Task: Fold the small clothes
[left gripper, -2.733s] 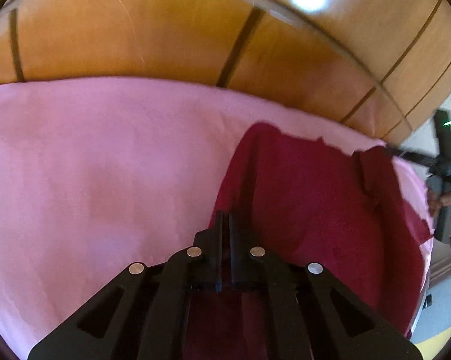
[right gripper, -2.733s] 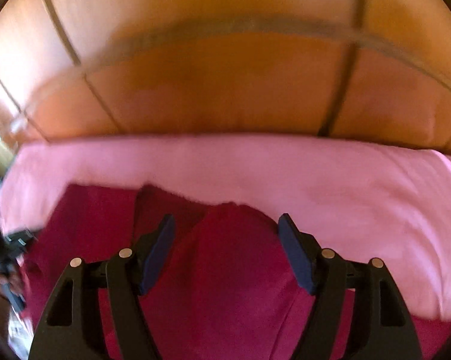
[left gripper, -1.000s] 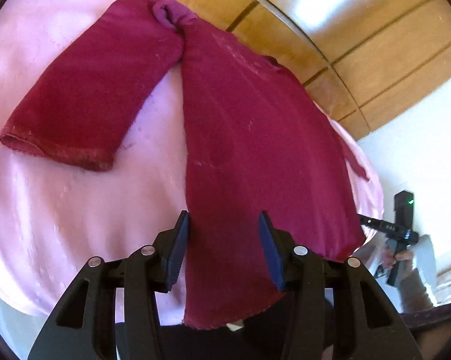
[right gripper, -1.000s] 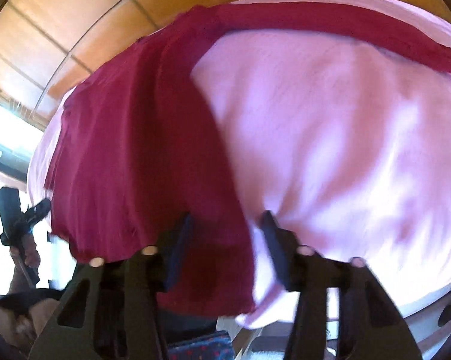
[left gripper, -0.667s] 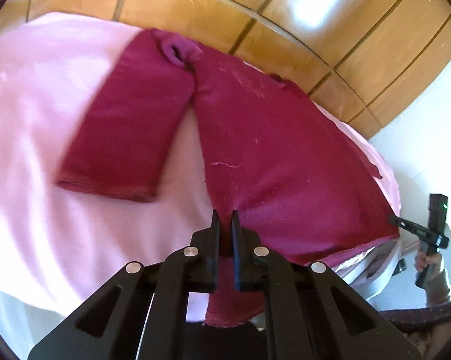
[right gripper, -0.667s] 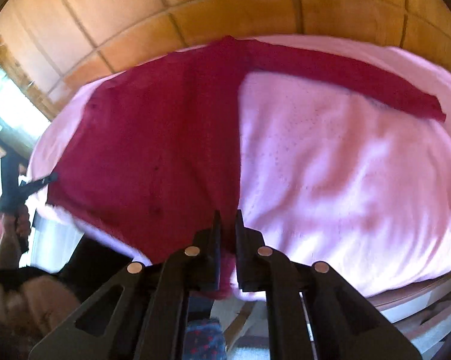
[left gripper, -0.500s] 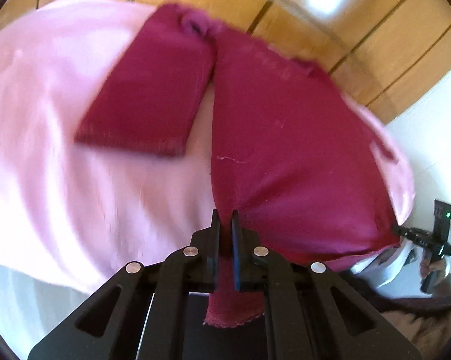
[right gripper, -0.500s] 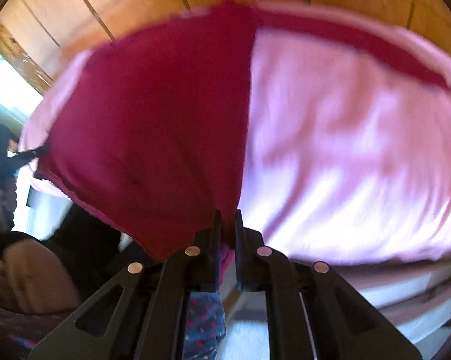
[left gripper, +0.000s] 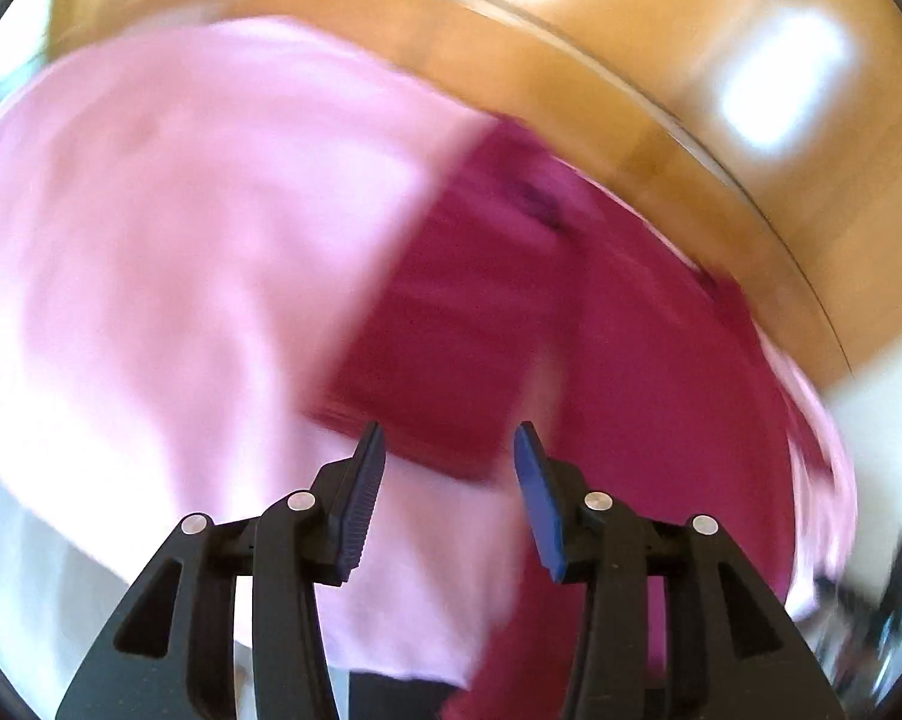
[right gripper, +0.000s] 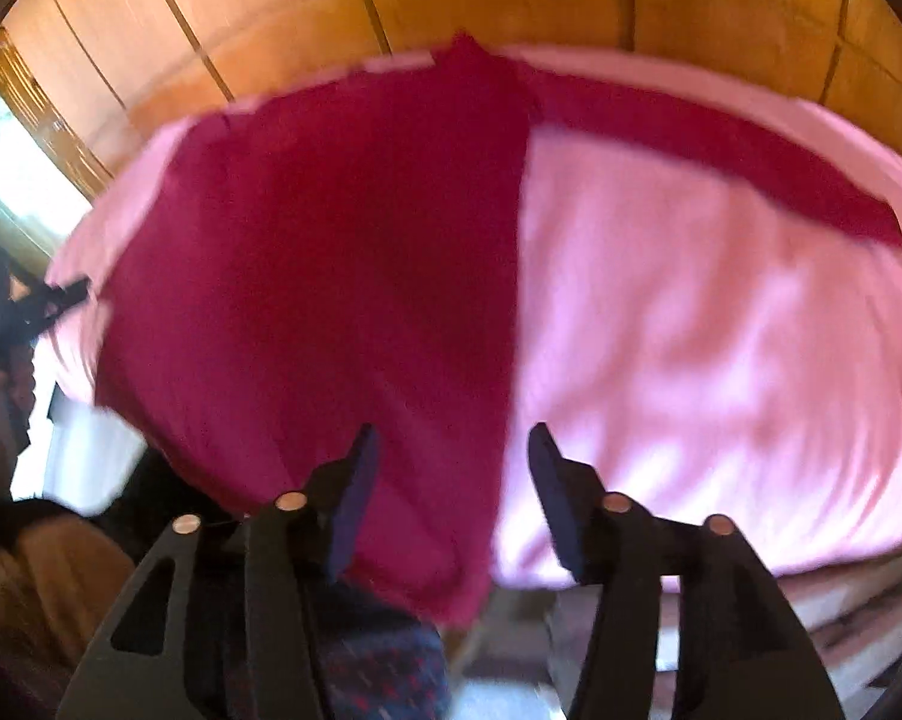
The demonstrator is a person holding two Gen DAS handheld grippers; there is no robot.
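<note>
Right wrist: both grippers' fingers just opened, empty; maroon garment (right gripper: 342, 276) on pink cover (right gripper: 721, 360).

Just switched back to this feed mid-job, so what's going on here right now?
A person with a tool in each hand is folding a dark red garment laid out on a pink sheet. Both tools have just been opening: the left tool and the right tool stand open, nothing pinched. The garment's hem hangs over the near edge, one sleeve stretched out. The frames are blurred.
</note>
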